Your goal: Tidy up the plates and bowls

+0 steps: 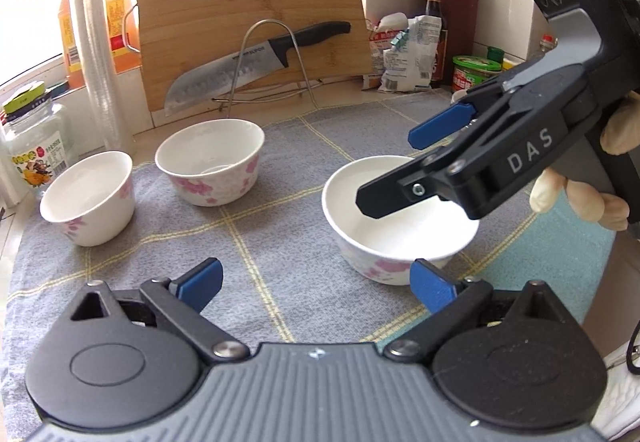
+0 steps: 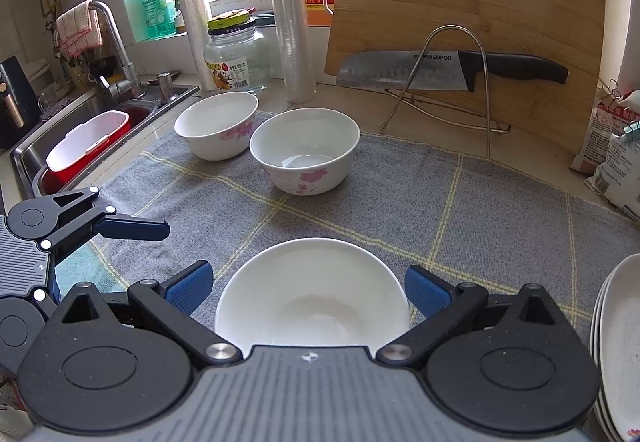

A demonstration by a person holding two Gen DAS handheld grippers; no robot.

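Three white bowls with pink flowers stand on a grey checked cloth (image 1: 280, 226). The near bowl (image 1: 396, 230) (image 2: 312, 294) sits right under my right gripper (image 2: 308, 286), which is open with its blue pads on either side of it, above the rim. That gripper also shows in the left wrist view (image 1: 396, 165). The middle bowl (image 1: 210, 161) (image 2: 306, 155) and the far left bowl (image 1: 88, 197) (image 2: 218, 123) stand apart. My left gripper (image 1: 316, 282) is open and empty, low over the cloth to the left of the near bowl; it shows in the right wrist view (image 2: 132, 228).
A stack of white plates (image 2: 618, 354) sits at the right edge. A bamboo cutting board (image 1: 248, 13) and a knife (image 1: 256, 61) on a wire rack stand behind. A glass jar (image 1: 32, 145), plastic rolls, bottles and bags line the back. A sink (image 2: 88, 129) lies left.
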